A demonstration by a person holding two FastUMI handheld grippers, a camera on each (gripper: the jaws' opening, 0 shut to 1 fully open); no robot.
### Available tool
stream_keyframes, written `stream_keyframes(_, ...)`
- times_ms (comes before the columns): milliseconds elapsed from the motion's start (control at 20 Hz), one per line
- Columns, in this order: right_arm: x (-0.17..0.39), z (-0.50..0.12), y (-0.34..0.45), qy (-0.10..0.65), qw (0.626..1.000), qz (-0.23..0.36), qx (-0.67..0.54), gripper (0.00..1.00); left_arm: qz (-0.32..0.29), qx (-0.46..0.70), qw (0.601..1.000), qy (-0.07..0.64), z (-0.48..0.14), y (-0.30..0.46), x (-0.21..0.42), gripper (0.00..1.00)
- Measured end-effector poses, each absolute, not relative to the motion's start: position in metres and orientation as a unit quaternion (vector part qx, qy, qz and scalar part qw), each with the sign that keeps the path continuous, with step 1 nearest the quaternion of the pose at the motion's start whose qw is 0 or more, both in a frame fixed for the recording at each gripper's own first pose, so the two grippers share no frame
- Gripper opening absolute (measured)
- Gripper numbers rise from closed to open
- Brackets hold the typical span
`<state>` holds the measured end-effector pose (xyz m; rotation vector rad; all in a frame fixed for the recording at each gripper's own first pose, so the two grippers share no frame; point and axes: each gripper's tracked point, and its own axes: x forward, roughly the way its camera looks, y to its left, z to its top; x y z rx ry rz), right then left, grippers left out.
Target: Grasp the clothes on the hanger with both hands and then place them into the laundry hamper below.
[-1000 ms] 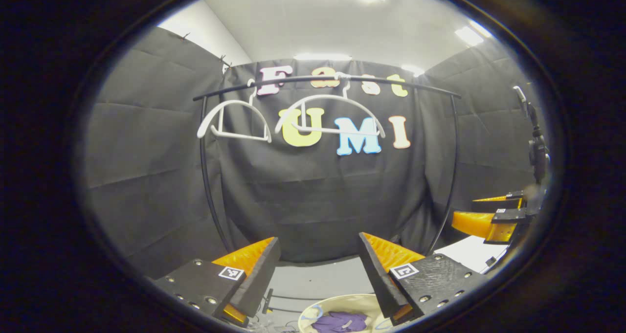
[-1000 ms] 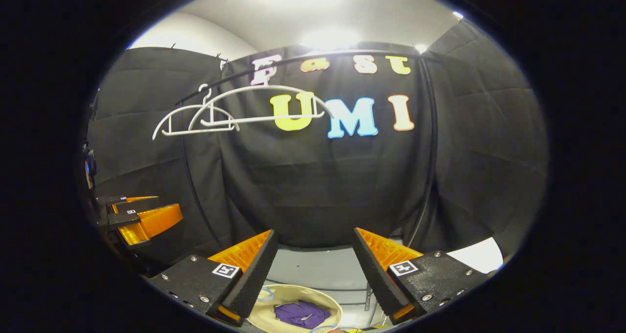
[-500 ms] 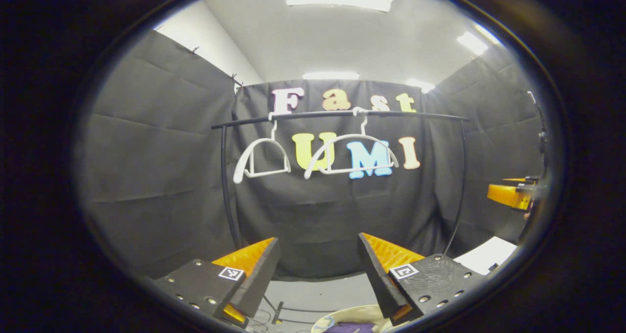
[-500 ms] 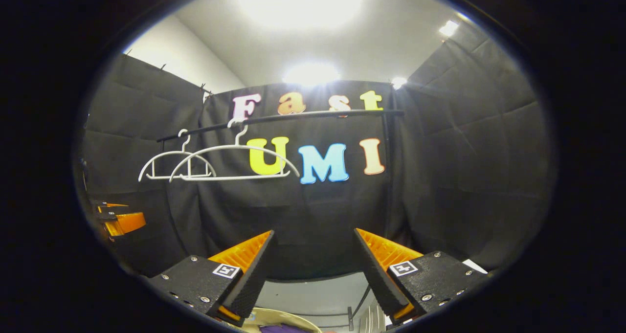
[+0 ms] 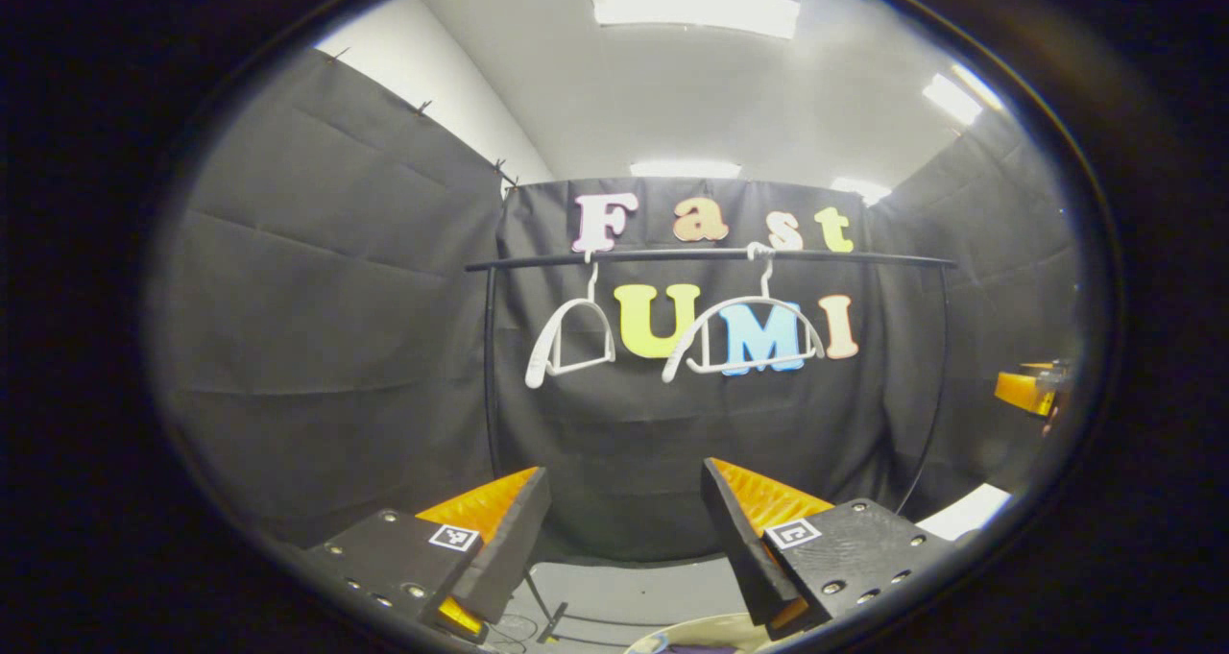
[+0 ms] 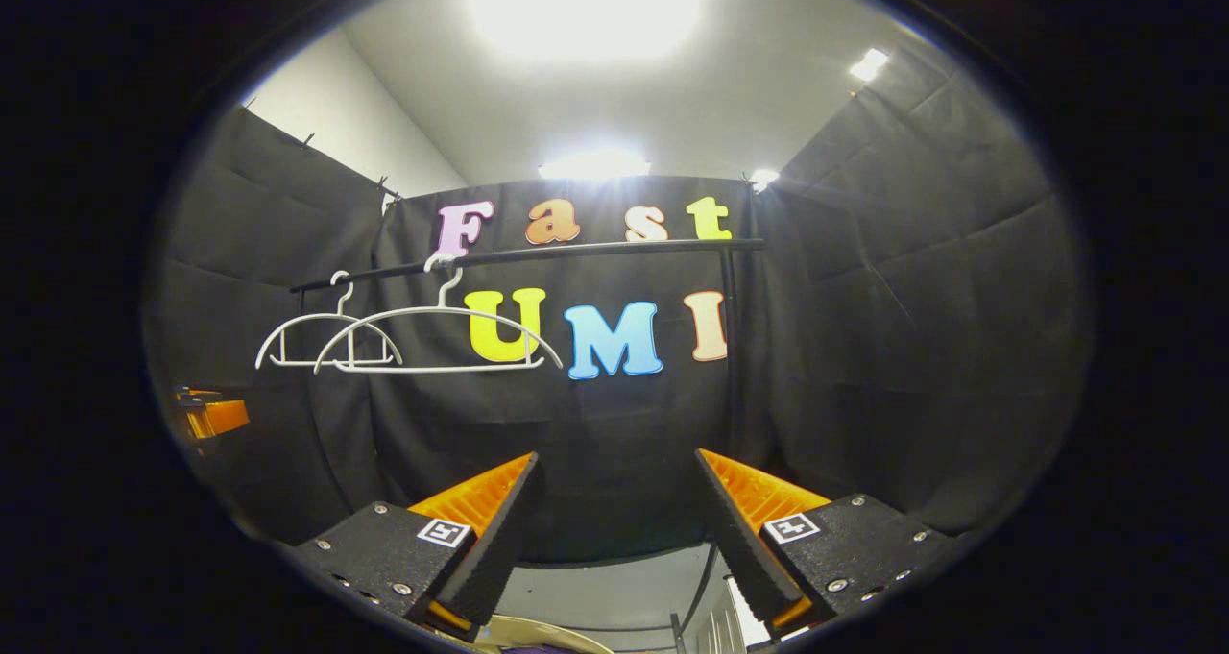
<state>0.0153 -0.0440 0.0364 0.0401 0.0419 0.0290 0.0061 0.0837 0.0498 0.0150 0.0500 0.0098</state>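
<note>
two white hangers hang bare on the black rail: one [image 5: 570,340] turned nearly edge-on at the left, the other [image 5: 742,335] broadside near the middle. the cream hamper rim [image 5: 706,627] peeks in below, a sliver of purple clothes [image 5: 699,648] inside.

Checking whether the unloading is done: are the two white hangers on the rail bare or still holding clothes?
Bare. Both hangers hang from the rail as open white frames, with no fabric draped over them.

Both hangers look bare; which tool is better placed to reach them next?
Left, probably: the hangers hang nearly straight ahead of the left tool, but off to one side of the right tool. Both are open.
</note>
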Motion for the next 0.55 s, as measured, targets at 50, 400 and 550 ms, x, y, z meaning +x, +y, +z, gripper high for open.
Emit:
stream_keyframes(50,0.014,0.037,-0.044,0.02,0.999,0.013,0.021,0.95,0.007,0.011,1.0,0.021,0.054,0.086,0.006,0.98)
stream_keyframes(400,0.019,0.041,-0.038,0.018,0.999,0.011,0.033,0.95,0.01,0.007,1.0,0.004,0.061,0.086,0.015,0.92)
stream_keyframes(550,0.019,0.044,-0.037,0.015,0.999,0.013,0.029,0.95,0.012,0.007,1.0,0.008,0.057,0.088,0.016,0.92)
